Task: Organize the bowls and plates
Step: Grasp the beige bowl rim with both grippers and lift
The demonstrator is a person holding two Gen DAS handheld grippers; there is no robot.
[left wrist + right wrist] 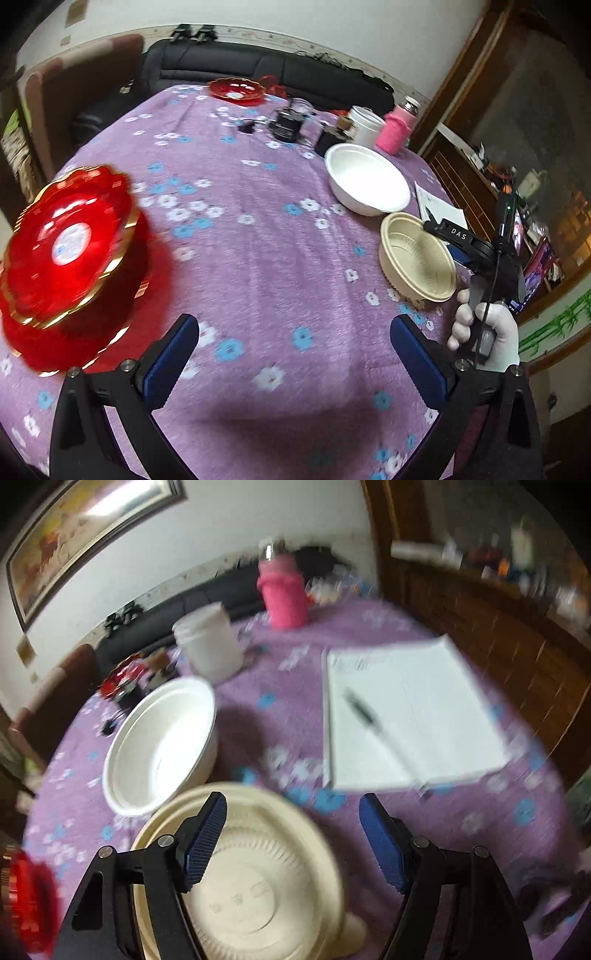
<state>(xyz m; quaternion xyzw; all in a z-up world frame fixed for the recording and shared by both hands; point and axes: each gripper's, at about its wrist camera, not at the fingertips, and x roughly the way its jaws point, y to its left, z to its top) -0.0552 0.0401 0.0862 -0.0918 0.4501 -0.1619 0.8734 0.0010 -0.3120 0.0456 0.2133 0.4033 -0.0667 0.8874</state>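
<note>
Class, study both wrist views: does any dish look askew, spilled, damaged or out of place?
Nothing is spilled or broken. The near red plates sit unevenly stacked, the top one tilted. Another red plate lies alone at the table's far edge, apart from them.

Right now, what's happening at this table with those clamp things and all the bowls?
A person holds a two-finger gripper in each hand to sort dishes on the purple flowered tablecloth. Both are open and hold nothing. The right gripper is over the cream ribbed bowl, one finger above its inside; a white bowl sits just beyond. The left gripper is over bare cloth, with stacked red plates to its left.
</note>
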